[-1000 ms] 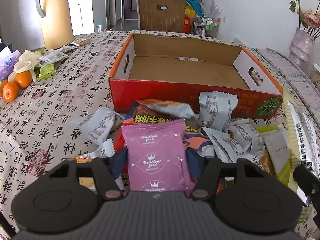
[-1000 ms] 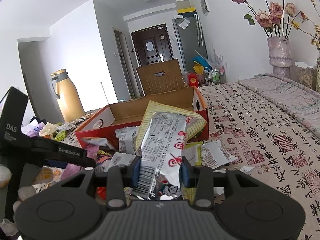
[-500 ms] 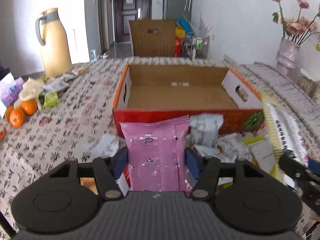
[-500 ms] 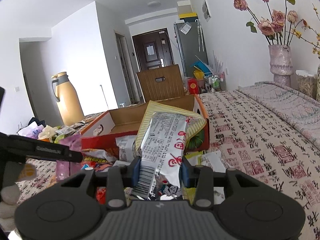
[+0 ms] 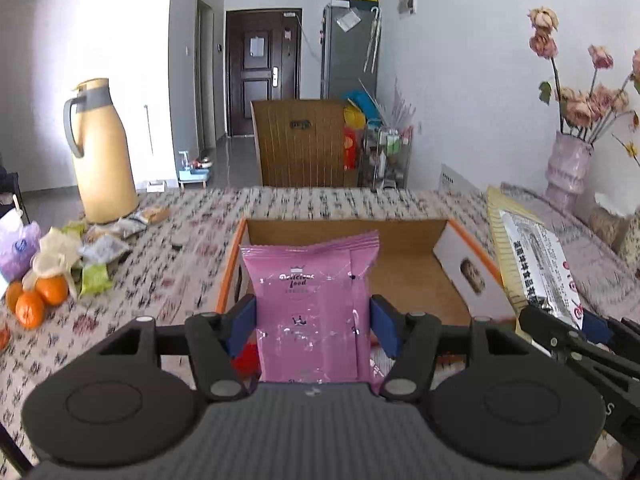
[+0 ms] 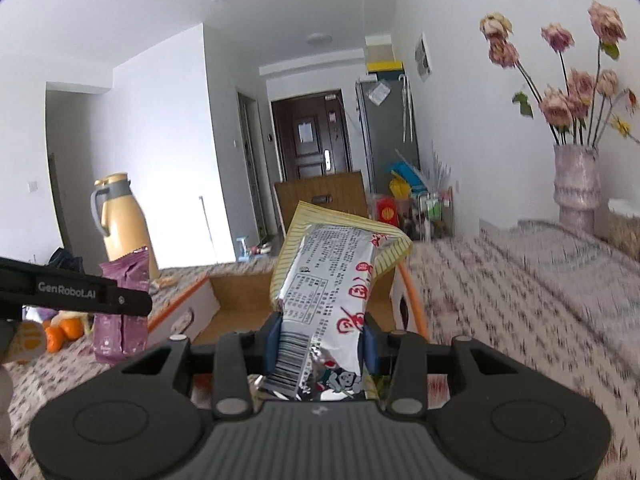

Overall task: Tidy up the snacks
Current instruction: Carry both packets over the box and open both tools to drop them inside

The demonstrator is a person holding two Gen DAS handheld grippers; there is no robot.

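My left gripper (image 5: 312, 320) is shut on a pink snack packet (image 5: 310, 300), held upright above the near wall of the open cardboard box (image 5: 416, 268). My right gripper (image 6: 320, 344) is shut on a silver and yellow striped snack bag (image 6: 332, 280), lifted in front of the same box (image 6: 240, 296). In the left wrist view that bag (image 5: 536, 268) and the right gripper (image 5: 576, 332) stand at the right, beside the box's right end. The right wrist view shows the pink packet (image 6: 120, 300) and the left gripper's arm at the left. The snack pile below is mostly hidden.
A yellow thermos jug (image 5: 104, 152) stands at the back left of the table. Oranges (image 5: 36, 300) and small packets (image 5: 100, 248) lie at the left edge. A vase of dried roses (image 5: 568, 168) stands at the right. A wooden chair back (image 5: 300, 140) rises behind the table.
Both grippers have risen from the snack pile with their packets. The pink packet now hangs in front of the box opening, and the striped bag has come up beside the box's right end.
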